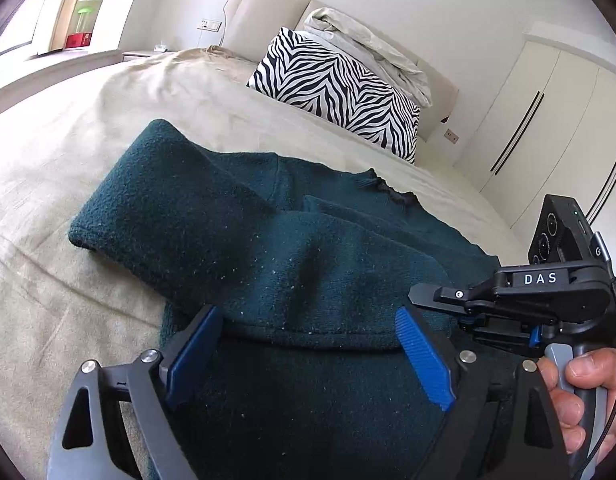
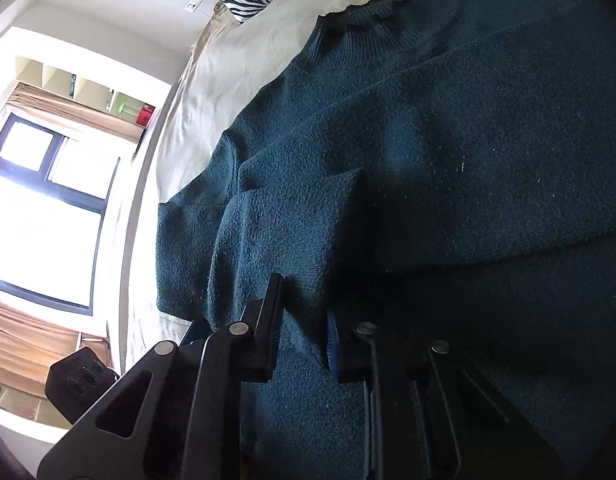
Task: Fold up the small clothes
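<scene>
A dark green knit sweater (image 1: 267, 240) lies on the beige bed (image 1: 67, 168), both sleeves folded across its body, collar toward the headboard. My left gripper (image 1: 308, 320) is open, its blue pads wide apart over the folded sleeve's cuff edge. My right gripper shows at the right of the left wrist view (image 1: 424, 294), black with "DAS" on it, tips low over the sweater. In the right wrist view the sweater (image 2: 428, 140) fills the frame; my right gripper (image 2: 303, 312) has its jaws partly open around a ridge of sleeve fabric.
A zebra-striped pillow (image 1: 340, 92) and a crumpled pale duvet (image 1: 368, 48) lean on the headboard. White wardrobes (image 1: 548, 120) stand at the right. A bright window (image 2: 47, 200) and shelves are left of the bed.
</scene>
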